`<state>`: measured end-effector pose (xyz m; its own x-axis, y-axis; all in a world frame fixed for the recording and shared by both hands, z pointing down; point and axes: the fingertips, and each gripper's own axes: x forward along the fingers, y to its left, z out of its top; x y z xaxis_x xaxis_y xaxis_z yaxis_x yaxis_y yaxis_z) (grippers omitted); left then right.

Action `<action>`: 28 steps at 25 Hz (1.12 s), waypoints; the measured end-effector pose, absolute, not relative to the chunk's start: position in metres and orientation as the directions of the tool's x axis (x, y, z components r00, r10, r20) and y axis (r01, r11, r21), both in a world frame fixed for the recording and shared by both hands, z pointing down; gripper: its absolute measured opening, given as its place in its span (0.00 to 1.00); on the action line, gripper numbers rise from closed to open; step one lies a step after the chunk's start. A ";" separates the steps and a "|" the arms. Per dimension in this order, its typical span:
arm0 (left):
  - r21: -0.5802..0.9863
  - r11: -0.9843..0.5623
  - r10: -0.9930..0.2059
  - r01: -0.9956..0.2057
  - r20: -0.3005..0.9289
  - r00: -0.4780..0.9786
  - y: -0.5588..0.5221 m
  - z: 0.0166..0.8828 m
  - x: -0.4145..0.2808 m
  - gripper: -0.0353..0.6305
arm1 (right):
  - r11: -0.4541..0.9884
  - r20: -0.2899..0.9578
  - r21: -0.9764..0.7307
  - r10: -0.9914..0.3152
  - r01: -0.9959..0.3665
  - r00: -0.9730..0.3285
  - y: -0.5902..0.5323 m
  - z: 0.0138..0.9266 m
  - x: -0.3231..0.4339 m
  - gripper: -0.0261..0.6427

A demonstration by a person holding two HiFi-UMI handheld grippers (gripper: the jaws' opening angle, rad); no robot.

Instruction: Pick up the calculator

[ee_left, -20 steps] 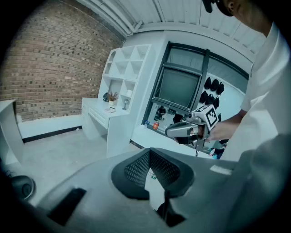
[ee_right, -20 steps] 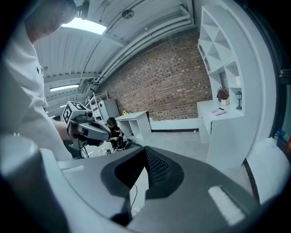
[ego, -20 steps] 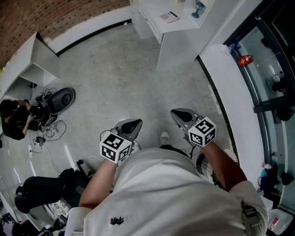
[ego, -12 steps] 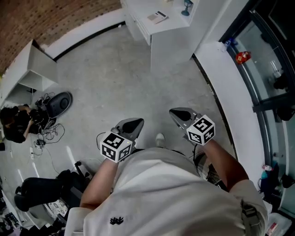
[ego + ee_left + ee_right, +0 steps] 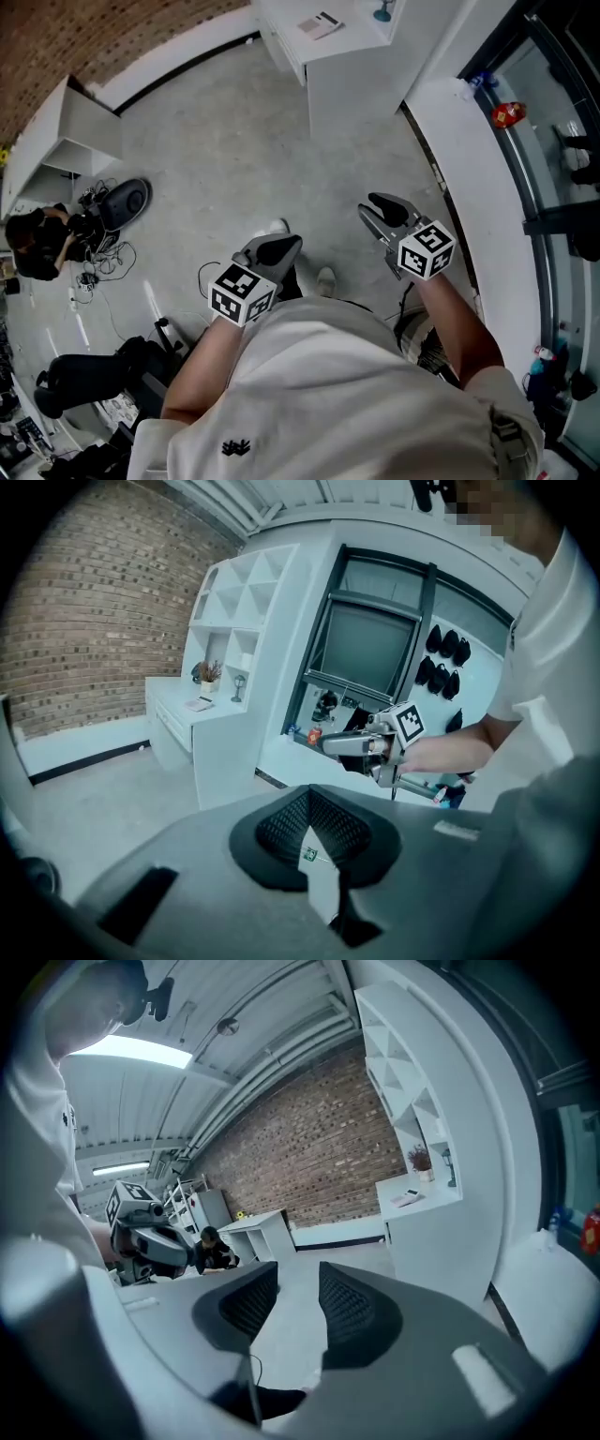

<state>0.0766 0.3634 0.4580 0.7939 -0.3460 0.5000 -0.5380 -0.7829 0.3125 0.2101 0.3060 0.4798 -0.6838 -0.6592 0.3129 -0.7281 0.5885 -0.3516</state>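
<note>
Subject item: the calculator (image 5: 319, 25) lies flat on top of a white bench (image 5: 352, 42), near the bench's front edge and short of its near corner. In the head view it sits at the top of frame. Its long axis runs slantwise to that front edge.

Bearing: the calculator lies ahead of both tools, across open floor (image 5: 244, 159), and is well apart from each. The right hand-held gripper (image 5: 378, 206) looks a little nearer than the left hand-held gripper (image 5: 281, 246). In the right gripper view the calculator stands up and to the right of the jaws.

Tool condition: the right hand-held gripper has its jaws parted with only floor showing through the gap, so it holds nothing. The left has its pads brought together on nothing.

Assessment: the right is the better placed, being nearer and already open. A walk to the bench is likely needed first.

Limits of inspection: the calculator is too small for keys or display to be made out. The bench top is cut off by the upper frame edge. The person's torso (image 5: 337, 403) hides the floor directly below.
</note>
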 end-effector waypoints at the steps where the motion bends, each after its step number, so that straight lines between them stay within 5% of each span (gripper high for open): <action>1: 0.315 -0.784 -0.343 -0.536 0.499 0.796 0.355 0.459 0.077 0.06 | 0.577 0.313 -0.355 -0.668 -0.736 -0.675 0.295 0.482 0.213 0.27; 17: 0.257 -0.885 -0.223 -0.389 0.500 0.837 0.144 0.462 0.057 0.06 | 0.408 0.400 -0.310 -0.764 -0.859 -0.507 0.068 0.489 0.233 0.28; 28: 0.296 -0.858 -0.235 -0.419 0.500 0.834 0.034 0.473 0.013 0.06 | 0.368 0.407 -0.329 -0.775 -0.870 -0.482 -0.076 0.499 0.224 0.26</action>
